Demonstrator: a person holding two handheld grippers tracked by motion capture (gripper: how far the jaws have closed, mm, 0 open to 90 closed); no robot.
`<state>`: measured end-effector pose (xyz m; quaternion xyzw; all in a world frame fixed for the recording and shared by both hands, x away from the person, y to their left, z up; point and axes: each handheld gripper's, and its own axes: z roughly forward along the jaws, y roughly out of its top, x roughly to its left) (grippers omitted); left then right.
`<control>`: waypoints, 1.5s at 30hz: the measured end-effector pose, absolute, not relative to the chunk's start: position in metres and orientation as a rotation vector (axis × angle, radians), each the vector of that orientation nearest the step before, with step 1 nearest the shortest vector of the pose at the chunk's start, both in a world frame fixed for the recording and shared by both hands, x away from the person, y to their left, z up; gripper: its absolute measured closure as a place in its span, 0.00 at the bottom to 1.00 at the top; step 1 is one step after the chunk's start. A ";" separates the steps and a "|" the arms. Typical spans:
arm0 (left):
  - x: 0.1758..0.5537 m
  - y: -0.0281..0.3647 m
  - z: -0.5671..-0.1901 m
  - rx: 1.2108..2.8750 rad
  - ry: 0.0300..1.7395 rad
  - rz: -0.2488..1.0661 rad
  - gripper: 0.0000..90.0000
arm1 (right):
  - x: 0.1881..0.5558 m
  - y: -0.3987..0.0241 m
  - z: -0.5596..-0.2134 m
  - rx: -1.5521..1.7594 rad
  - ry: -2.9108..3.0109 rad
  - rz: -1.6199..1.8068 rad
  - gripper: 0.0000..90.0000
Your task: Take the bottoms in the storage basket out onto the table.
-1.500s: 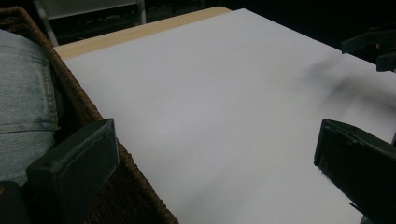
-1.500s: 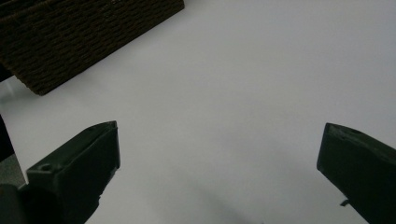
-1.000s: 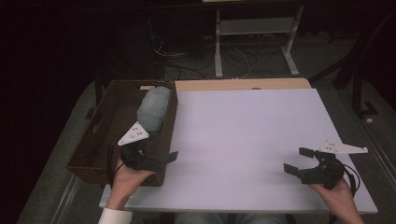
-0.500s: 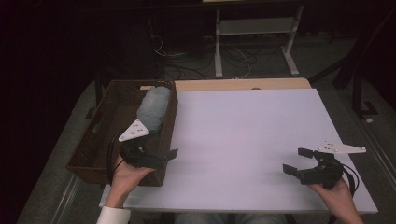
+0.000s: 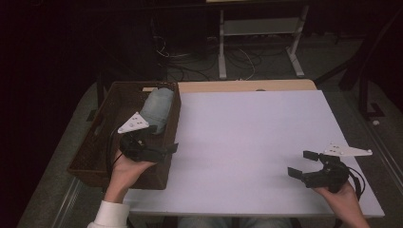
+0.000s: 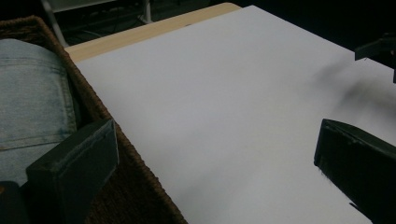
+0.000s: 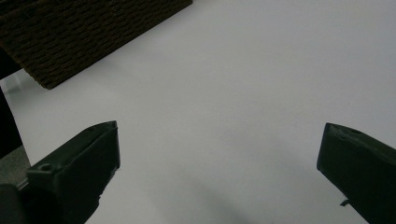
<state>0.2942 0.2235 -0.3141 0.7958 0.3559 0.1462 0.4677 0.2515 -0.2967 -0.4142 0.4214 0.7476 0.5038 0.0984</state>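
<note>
A brown woven basket (image 5: 95, 142) stands at the table's left edge with a roll of light blue denim (image 5: 158, 108) lying in it. My left gripper (image 5: 163, 137) hangs open over the basket's right wall, just in front of the denim. In the left gripper view one jaw sits beside the denim (image 6: 32, 102) and the basket rim (image 6: 100, 112), the other over the white table (image 6: 224, 93); nothing is between them. My right gripper (image 5: 300, 163) is open and empty low over the table's front right.
The white tabletop (image 5: 247, 133) has a strip of bare wood (image 5: 247, 86) along its far edge. A metal stand and loose cables (image 5: 247, 47) lie on the dark floor beyond. The basket's woven side (image 7: 79, 32) shows in the right gripper view.
My left gripper has shifted a little farther from the person, along the basket toward the denim. The right gripper has hardly moved.
</note>
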 end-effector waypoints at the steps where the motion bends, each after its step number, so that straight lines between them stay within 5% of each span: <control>1: 0.295 0.224 -0.314 1.949 0.877 0.358 0.00 | 0.251 -0.297 -0.414 1.248 2.212 1.490 0.00; 45: 0.337 0.255 -0.284 1.916 0.968 0.375 0.00 | 0.252 -0.296 -0.414 1.236 2.222 1.493 0.00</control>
